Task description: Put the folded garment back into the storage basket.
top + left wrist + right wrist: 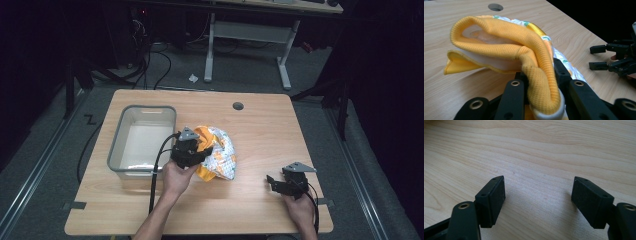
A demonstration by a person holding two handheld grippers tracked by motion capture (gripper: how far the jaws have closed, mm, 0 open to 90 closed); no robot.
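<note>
From the high view, one crumpled garment (217,152), orange ribbed trim with a white printed body, lies on the wooden surface (260,125) just right of the one clear plastic bin (142,142), touching or nearly touching its right wall. The left claw (192,150) sits at the garment's bin-side edge, clenched on its fabric; the bin lies immediately to that claw's left, so any transfer would be a short move leftward. The right claw (281,184) rests well apart from the garment, toward the surface's near right corner. In the left gripper view, the orange ribbed band (524,57) runs down between the black jaws, pinched there. In the right gripper view, the right claw (537,200) stands released, jaws wide over bare wood.
</note>
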